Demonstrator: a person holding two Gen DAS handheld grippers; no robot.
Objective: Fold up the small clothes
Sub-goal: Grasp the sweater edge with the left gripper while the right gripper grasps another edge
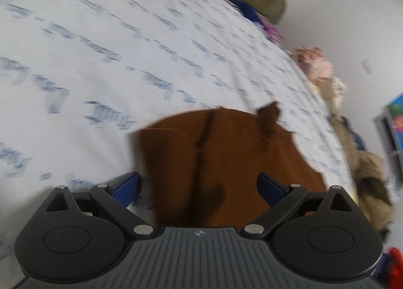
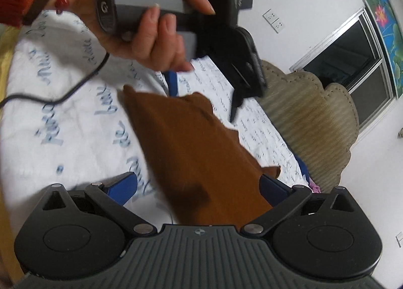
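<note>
**Brown garment on a script-printed sheet, both grippers above it**

Left gripper [image 1: 199, 185], nearest in the left wrist view: grey ribbed body, black linkage arms, blue finger pads [image 1: 127, 189]. Jaws stand wide apart; nothing is clamped between them. The cloth appears in the gap beyond the pads; whether it touches them cannot be told.

Right gripper [image 2: 199, 188], nearest in the right wrist view: same build, blue pads [image 2: 122, 188] spread wide, nothing pinched. One corner of the cloth lies just beside the right-hand pad.

Small rust-brown fabric garment [image 1: 226, 160]: plain, matt, single colour. A dark seam or crease runs lengthwise down it. One small pointed flap stands up at its far edge. The edges look uneven, and a dark shadow sits on the near part. In the right wrist view the same piece [image 2: 191, 147] is long and slanted, with raised points at its far end. The picture is blurred, so the kind of garment cannot be told.

White bed sheet with blue handwriting print [image 1: 100, 49]: it lies under the garment and fills most of both views.

Hand [image 2: 151, 24] in a red knitted cuff, beyond the garment: it holds the left gripper's grey handle, with a black cable trailing over the sheet.

Beige scalloped padded headboard [image 2: 314, 117]: at the sheet's far edge, against a white wall.
</note>
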